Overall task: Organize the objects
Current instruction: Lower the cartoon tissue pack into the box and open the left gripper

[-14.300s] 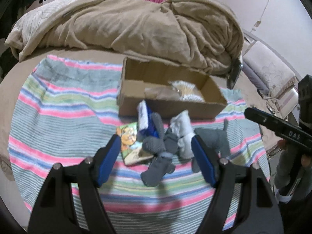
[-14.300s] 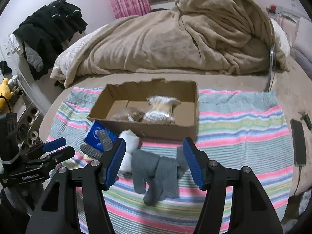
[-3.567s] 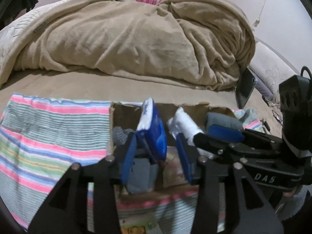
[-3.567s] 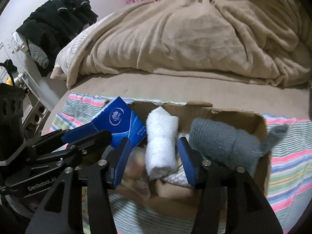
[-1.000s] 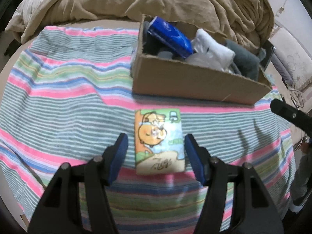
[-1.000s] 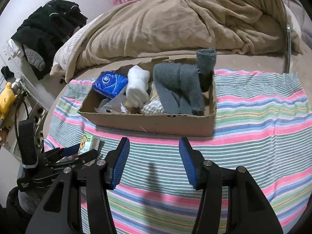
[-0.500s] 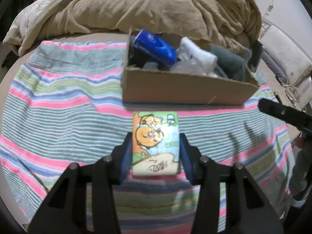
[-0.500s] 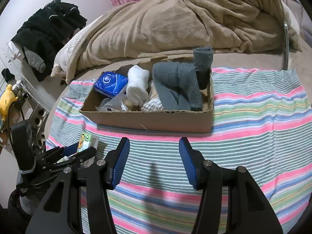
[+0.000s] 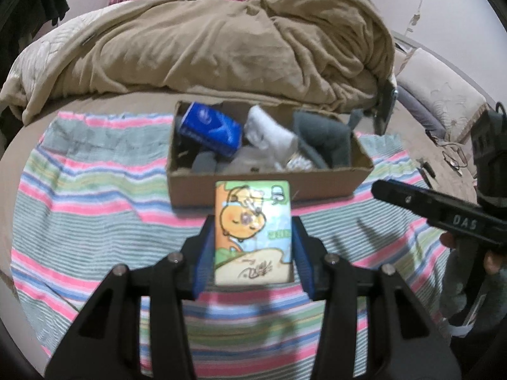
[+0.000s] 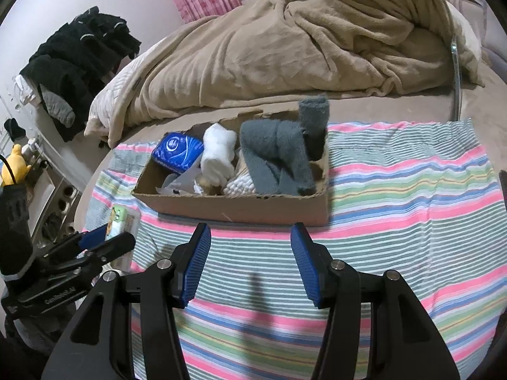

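My left gripper (image 9: 253, 236) is shut on a cartoon tissue pack (image 9: 252, 232), orange and green, held off the striped cloth in front of the cardboard box (image 9: 263, 185). The box holds a blue tissue pack (image 9: 209, 128), a white sock roll (image 9: 269, 133) and grey socks (image 9: 323, 136). In the right wrist view the same box (image 10: 240, 205) sits ahead of my right gripper (image 10: 250, 253), which is open over the cloth with nothing between its fingers. The left gripper (image 10: 104, 240) with the cartoon pack (image 10: 118, 221) shows at the left there.
A striped cloth (image 9: 79, 196) covers the bed in front of a heaped tan blanket (image 9: 221, 41). Black clothes (image 10: 79, 53) hang at the left wall. A yellow toy (image 10: 14, 161) and shelves stand at the far left. A phone (image 9: 385, 107) leans behind the box.
The left gripper closed on the cartoon pack that lay on the cloth and lifted it toward the box. The right gripper stayed where it was, open.
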`<action>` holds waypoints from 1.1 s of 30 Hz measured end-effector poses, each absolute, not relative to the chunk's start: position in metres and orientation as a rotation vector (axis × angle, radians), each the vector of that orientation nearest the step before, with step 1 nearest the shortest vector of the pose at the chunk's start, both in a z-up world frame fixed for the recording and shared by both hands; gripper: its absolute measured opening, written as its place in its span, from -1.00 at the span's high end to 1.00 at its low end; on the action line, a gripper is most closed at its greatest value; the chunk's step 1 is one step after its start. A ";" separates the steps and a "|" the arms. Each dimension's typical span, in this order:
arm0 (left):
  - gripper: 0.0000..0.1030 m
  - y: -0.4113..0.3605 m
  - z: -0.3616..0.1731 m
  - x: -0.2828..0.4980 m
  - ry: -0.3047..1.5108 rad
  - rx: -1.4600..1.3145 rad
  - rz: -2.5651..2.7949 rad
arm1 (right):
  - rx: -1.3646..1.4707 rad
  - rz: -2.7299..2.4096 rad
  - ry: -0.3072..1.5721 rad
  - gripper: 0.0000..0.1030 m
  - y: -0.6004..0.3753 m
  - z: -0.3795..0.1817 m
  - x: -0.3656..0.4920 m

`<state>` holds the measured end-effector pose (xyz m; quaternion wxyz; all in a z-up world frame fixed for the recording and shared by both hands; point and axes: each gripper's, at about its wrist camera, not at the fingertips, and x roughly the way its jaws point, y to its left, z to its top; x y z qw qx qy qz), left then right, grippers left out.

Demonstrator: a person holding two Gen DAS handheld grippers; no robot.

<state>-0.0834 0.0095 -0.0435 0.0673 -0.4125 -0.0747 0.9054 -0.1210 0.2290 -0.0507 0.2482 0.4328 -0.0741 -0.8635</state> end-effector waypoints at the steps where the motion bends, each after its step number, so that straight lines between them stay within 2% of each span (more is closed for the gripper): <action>1: 0.10 0.012 -0.040 -0.086 -0.221 -1.236 2.728 | 1.176 -2.357 -0.208 -0.07 0.232 -0.050 -0.123; 15: 0.10 0.053 -0.023 -0.132 -0.200 -1.176 2.710 | 1.118 -2.409 -0.197 -0.07 0.257 -0.037 -0.154; 33: 0.10 0.094 -0.047 -0.203 -0.219 -1.195 2.701 | 1.118 -2.415 -0.268 -0.07 0.272 -0.056 -0.194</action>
